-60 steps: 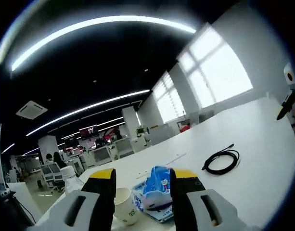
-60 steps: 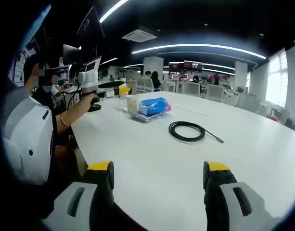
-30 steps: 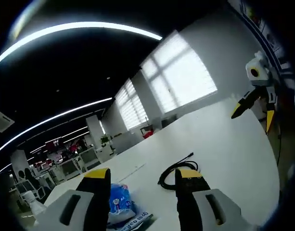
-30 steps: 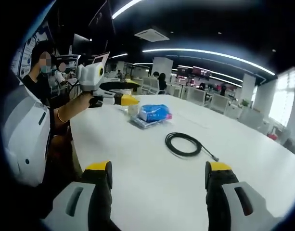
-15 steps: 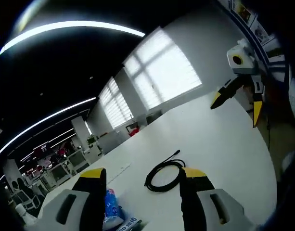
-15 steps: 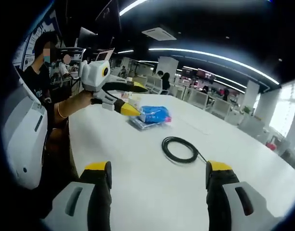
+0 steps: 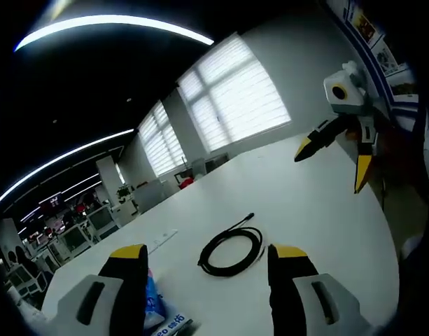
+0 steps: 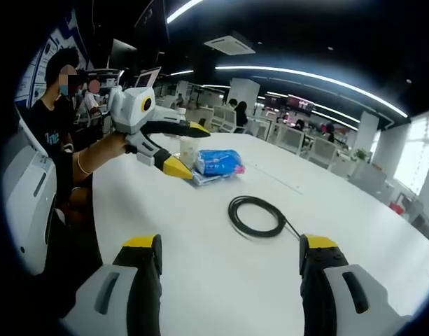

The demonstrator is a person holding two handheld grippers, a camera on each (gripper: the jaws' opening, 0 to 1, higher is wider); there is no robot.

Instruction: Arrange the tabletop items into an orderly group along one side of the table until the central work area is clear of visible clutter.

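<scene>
Black cable (image 8: 257, 216) coiled loosely on white table (image 8: 200, 259); both grippers' fingers spread, empty.

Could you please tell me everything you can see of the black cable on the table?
The cable is thin, black and looks rubbery, wound into a loose flat coil of a few loops. One short free end runs out straight from the coil and ends in a small plug. It lies flat on the white table, apart from the blue packet, and nothing else touches it. In the left gripper view it lies ahead between the open jaws.
</scene>
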